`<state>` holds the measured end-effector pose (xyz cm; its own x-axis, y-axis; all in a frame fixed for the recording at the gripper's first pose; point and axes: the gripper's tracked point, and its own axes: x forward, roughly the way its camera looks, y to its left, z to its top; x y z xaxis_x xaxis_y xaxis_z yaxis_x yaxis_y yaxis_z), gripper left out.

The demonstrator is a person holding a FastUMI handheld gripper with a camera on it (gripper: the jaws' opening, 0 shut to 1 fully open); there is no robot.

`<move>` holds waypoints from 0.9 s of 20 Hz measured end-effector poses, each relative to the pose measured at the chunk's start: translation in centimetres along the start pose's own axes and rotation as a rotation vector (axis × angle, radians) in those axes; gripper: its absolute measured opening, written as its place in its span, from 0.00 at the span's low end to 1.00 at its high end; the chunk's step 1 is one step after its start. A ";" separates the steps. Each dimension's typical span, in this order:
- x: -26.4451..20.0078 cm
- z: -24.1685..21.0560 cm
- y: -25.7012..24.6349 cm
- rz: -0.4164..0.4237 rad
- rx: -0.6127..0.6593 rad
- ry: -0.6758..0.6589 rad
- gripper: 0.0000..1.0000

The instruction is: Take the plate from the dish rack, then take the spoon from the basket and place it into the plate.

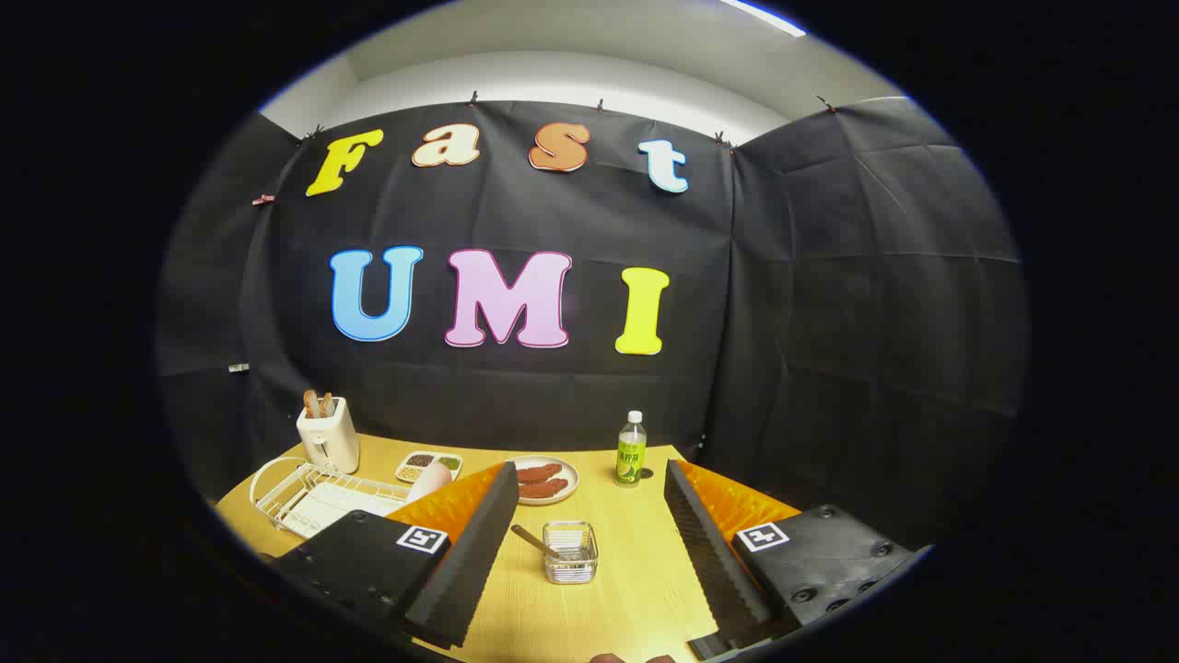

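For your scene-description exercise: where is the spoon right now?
The spoon leans in the small clear basket on the table, between the open fingers of the hand-held gripper, nearer than the plate of food.

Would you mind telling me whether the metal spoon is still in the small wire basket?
In. The metal spoon leans inside the small wire basket, handle over its rim, between the open gripper's fingers.

Basket with spoon between the fingers, dish rack left, bottle behind.
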<state>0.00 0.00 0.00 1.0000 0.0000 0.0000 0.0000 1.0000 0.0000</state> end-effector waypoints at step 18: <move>-0.1 -0.6 1.4 0.007 0.035 -0.003 0.98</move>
<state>-0.12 1.39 -0.61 1.0000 0.0074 0.0034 -0.0075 0.9994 0.0346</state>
